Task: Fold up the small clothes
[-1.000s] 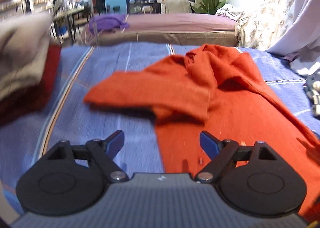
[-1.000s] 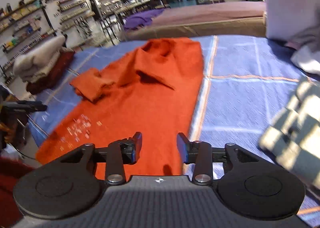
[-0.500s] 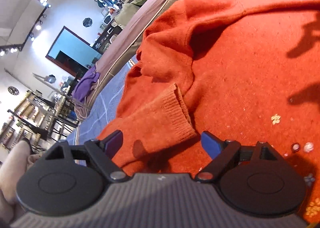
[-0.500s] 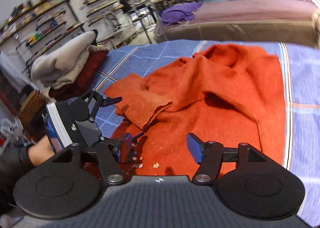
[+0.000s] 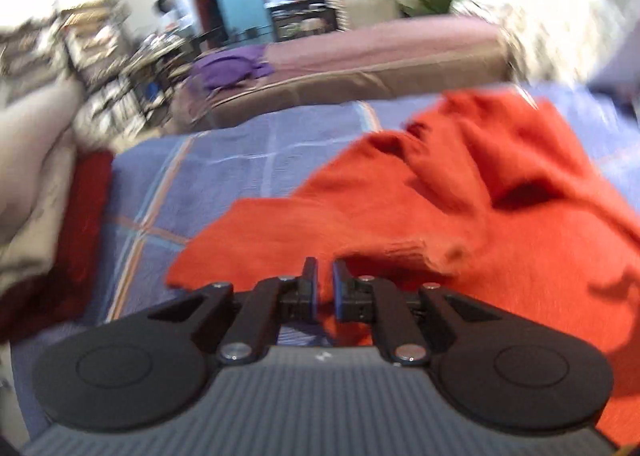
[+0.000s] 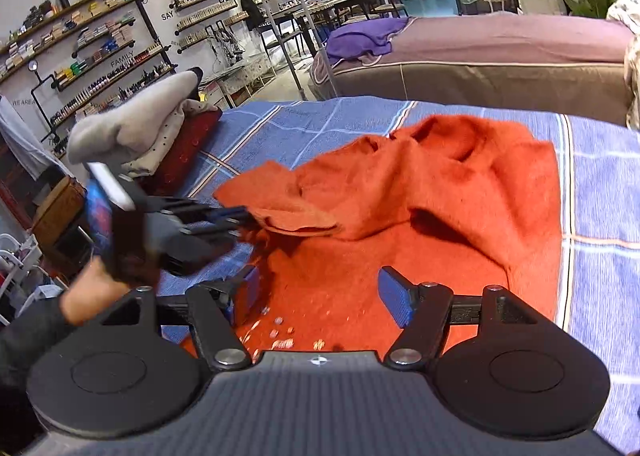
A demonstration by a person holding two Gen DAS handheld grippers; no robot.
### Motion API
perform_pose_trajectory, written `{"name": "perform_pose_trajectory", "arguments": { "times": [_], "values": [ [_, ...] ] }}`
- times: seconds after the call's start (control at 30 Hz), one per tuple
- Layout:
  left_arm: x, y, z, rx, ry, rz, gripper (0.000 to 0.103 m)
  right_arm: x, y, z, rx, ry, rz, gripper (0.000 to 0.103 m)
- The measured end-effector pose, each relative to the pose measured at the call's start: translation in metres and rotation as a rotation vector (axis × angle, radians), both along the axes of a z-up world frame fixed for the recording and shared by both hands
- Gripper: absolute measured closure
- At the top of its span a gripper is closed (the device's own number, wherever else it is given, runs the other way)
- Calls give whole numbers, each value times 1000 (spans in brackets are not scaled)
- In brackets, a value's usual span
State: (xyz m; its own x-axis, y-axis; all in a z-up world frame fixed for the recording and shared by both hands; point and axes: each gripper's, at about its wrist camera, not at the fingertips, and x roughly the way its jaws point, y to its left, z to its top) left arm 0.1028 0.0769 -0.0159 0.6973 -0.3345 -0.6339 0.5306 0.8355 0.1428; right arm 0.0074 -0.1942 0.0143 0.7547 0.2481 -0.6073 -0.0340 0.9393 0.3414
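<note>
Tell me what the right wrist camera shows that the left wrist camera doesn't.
Only the right wrist view shows the left claw from the side, shut on the orange sweater's cuff, a hand behind it, sharp wall shelves, and the right claw open over the sweater's hem. Only the left wrist view, blurred, looks down its own closed fingers with orange cloth pinched between them. Both share the orange sweater, the blue plaid cover, the folded pile and the purple cloth on the far bed.
</note>
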Motion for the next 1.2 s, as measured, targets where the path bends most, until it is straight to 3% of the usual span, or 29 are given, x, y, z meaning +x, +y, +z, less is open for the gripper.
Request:
{"name": "perform_pose_trajectory", "arguments": {
  "times": [0.03,0.13,0.2,0.27,0.3,0.33,0.4,0.5,0.6,0.7,0.77,0.83,0.87,1.03,1.13,1.2],
  "values": [
    [6,17,7,-35,-7,49,96,8,1,-2,-3,6,8,0],
    [28,52,10,2,-34,169,96,33,12,-10,-41,5,48,0],
    [40,76,9,-16,-10,238,96,50,24,-14,-83,5,75,0],
    [38,85,9,-44,38,198,94,62,36,-16,-143,1,92,0],
    [32,81,7,-54,50,159,85,67,41,-17,-160,4,84,0],
    [22,74,4,-48,47,113,62,69,43,-19,-148,2,77,0],
    [-11,40,-6,28,-22,-2,36,70,43,-25,-91,0,80,0],
    [-54,-16,-29,189,-155,-181,36,64,41,-35,-54,34,52,0],
    [-79,-61,-55,338,-204,-310,36,50,35,-44,-35,72,13,0],
    [-80,-94,-89,485,-295,-302,36,36,23,-53,-18,109,-32,0],
    [-71,-105,-112,556,-316,-284,48,31,19,-56,-9,126,-56,0],
    [-63,-103,-110,504,-279,-237,89,26,14,-55,-2,127,-71,0],
    [-58,-100,-103,480,-265,-201,95,24,12,-54,-6,121,-75,0],
    [-35,-34,-40,151,-112,-26,95,30,7,-50,-23,85,-84,0],
    [-9,21,-14,55,-82,144,95,44,15,-49,-13,53,-51,0],
    [8,54,-6,45,-69,248,95,58,31,-47,-58,14,4,2]
  ]
}}
